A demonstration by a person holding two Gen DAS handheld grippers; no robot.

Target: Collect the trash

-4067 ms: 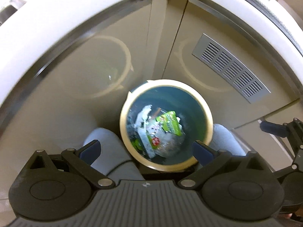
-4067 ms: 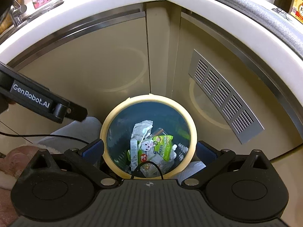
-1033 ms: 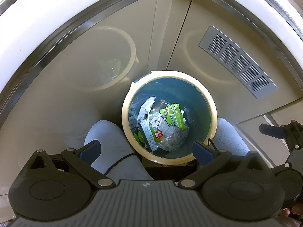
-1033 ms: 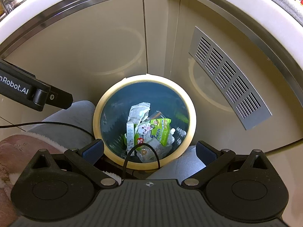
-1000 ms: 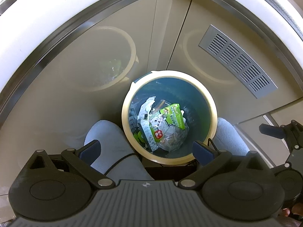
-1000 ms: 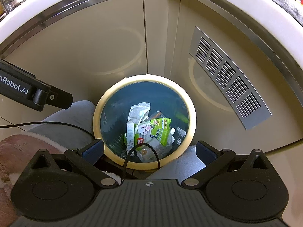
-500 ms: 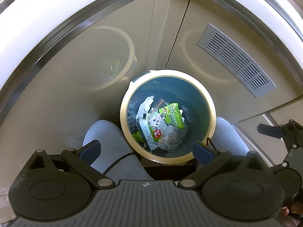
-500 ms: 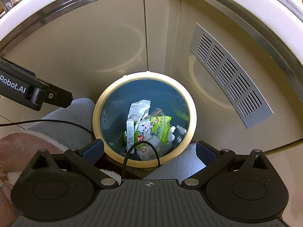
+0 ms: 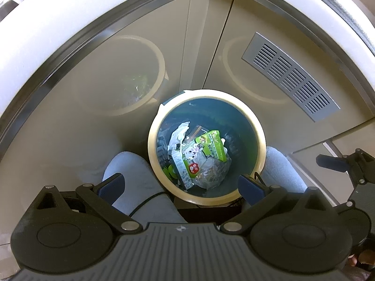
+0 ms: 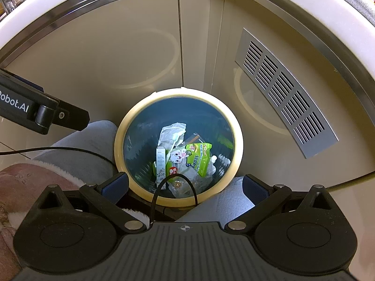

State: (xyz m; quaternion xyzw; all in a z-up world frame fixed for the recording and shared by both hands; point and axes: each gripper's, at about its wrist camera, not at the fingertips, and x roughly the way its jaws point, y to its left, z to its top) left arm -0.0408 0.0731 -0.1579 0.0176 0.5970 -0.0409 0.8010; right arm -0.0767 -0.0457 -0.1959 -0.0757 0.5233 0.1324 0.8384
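A round bin (image 9: 257, 128) (image 10: 236, 126) with a cream rim and dark blue inside stands on the floor in the cabinet corner. It holds trash: a green snack bag (image 9: 212, 145) (image 10: 199, 155), a white rabbit-print wrapper (image 9: 192, 152) (image 10: 178, 155), a small carton (image 9: 180, 168) (image 10: 160, 161) and clear plastic. My left gripper (image 9: 180, 186) hangs open above the bin's near side, nothing between its fingers. My right gripper (image 10: 185, 187) is also open and empty over the bin. Each gripper shows at the edge of the other's view.
Glossy beige cabinet doors (image 10: 117, 46) meet in a corner behind the bin, one with a metal vent grille (image 10: 283, 93). A white counter edge (image 9: 70, 11) curves above. A person's grey-clad legs (image 9: 138, 187) (image 10: 77, 145) flank the bin. A black cable (image 10: 173, 182) loops over the bin.
Both grippers have drifted slightly over the bin since four seconds ago; the trash lies unchanged. In the last half second almost nothing moved.
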